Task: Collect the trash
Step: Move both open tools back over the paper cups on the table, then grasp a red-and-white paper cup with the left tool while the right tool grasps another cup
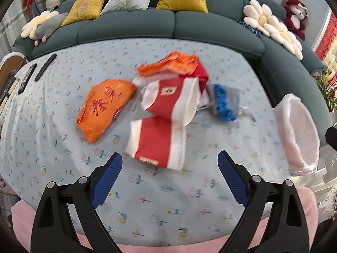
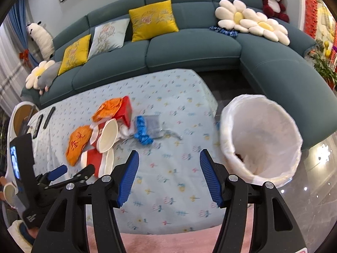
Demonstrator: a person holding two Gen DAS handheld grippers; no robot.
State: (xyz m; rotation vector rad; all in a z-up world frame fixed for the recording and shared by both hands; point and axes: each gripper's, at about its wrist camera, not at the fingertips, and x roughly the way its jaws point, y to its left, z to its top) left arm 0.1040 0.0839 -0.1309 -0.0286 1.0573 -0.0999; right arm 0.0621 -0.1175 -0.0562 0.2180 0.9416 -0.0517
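A heap of trash lies on the blue flowered tablecloth (image 1: 63, 168). It holds two red-and-white paper cups on their sides (image 1: 158, 143) (image 1: 170, 97), two orange wrappers (image 1: 105, 107) (image 1: 170, 63), a red box (image 1: 202, 71) and a blue crumpled piece (image 1: 223, 103). My left gripper (image 1: 169, 158) is open, hovering just short of the nearer cup, pads clear of it. In the right wrist view, this left gripper (image 2: 72, 171) sits left of the cups (image 2: 109, 136). My right gripper (image 2: 169, 155) stands open over bare cloth, with nothing between its fingers.
A bin with a white liner (image 2: 259, 99) stands off the table's right end, a few scraps at its bottom. Two dark remotes (image 1: 45, 67) lie at the far left of the table. A teal sofa (image 2: 189, 50) with cushions runs behind. Pink rug (image 2: 168, 242) below.
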